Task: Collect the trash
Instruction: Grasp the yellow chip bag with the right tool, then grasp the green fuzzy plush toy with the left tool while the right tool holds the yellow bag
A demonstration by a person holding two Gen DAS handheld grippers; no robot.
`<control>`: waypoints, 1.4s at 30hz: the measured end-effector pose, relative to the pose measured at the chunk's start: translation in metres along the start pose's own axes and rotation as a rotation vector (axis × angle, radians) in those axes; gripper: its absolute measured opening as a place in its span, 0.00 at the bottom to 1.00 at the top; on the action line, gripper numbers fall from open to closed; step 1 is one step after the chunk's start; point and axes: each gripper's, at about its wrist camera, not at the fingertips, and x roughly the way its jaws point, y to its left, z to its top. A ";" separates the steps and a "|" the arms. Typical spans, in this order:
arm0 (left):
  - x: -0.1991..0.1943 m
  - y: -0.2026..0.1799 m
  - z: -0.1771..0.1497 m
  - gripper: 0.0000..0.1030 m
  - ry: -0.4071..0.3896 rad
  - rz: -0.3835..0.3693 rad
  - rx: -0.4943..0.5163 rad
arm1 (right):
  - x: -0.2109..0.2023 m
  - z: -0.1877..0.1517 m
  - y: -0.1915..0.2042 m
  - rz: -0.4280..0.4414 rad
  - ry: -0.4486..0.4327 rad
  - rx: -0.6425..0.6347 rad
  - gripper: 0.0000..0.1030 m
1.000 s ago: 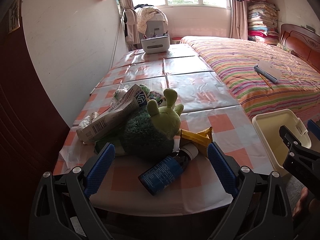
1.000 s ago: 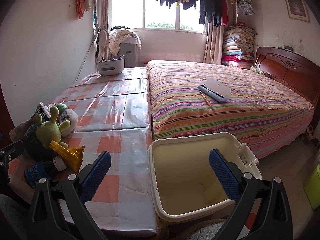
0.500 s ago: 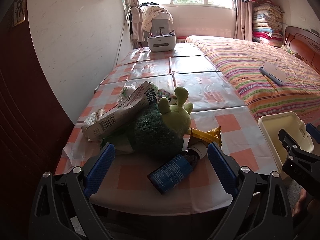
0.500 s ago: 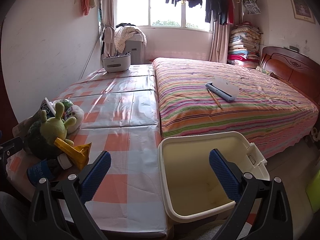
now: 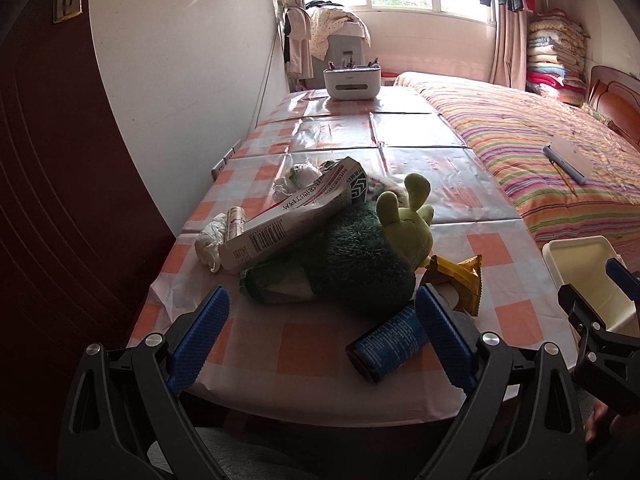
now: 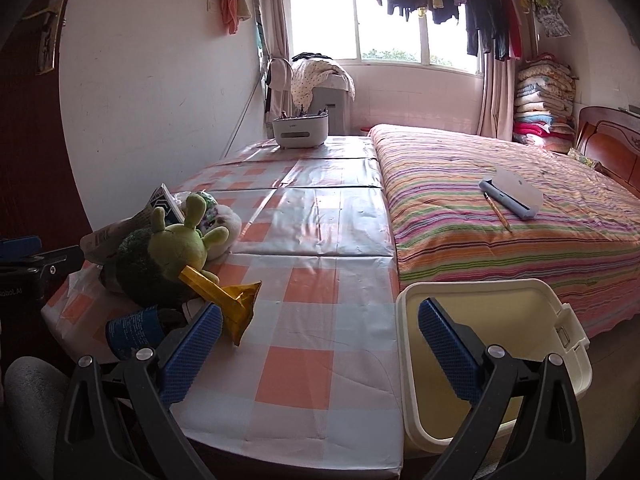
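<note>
- Firstly, in the left wrist view the left gripper (image 5: 322,326) hovers low over the near edge of the long table with its orange-and-white checked cloth (image 5: 308,350), blue-padded fingers (image 5: 200,332) spread wide apart and holding nothing
- Trash lies heaped just ahead: a crumpled white cardboard box with a barcode and Chinese print (image 5: 292,220) leans on a green plush toy (image 5: 360,256), with a dark blue labelled bottle (image 5: 386,346) and a yellow snack wrapper (image 5: 460,280) beside it; the bottle's print is too small to read
- Next, in the right wrist view the right gripper (image 6: 318,346) hangs over the table's right corner, jaws likewise wide apart and empty, above the rim of a cream plastic bin (image 6: 496,288)
</note>
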 end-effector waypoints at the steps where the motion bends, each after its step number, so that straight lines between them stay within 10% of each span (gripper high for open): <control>1: 0.001 0.003 -0.001 0.90 0.006 0.002 -0.006 | 0.003 0.000 0.005 0.030 0.002 -0.015 0.93; 12: 0.006 0.031 -0.015 0.90 0.045 0.047 -0.038 | 0.064 0.026 0.050 0.322 0.091 -0.228 0.91; 15: 0.007 0.036 -0.019 0.90 0.054 0.061 -0.040 | 0.085 0.024 0.058 0.353 0.146 -0.276 0.67; 20: 0.011 0.044 -0.022 0.90 0.072 0.070 -0.060 | 0.109 0.020 0.061 0.386 0.213 -0.299 0.64; 28: 0.020 0.046 -0.023 0.90 0.103 0.052 -0.082 | 0.124 0.023 0.060 0.432 0.259 -0.322 0.15; 42: 0.047 0.017 0.007 0.90 0.157 -0.210 -0.129 | 0.099 0.041 0.023 0.399 0.091 -0.148 0.15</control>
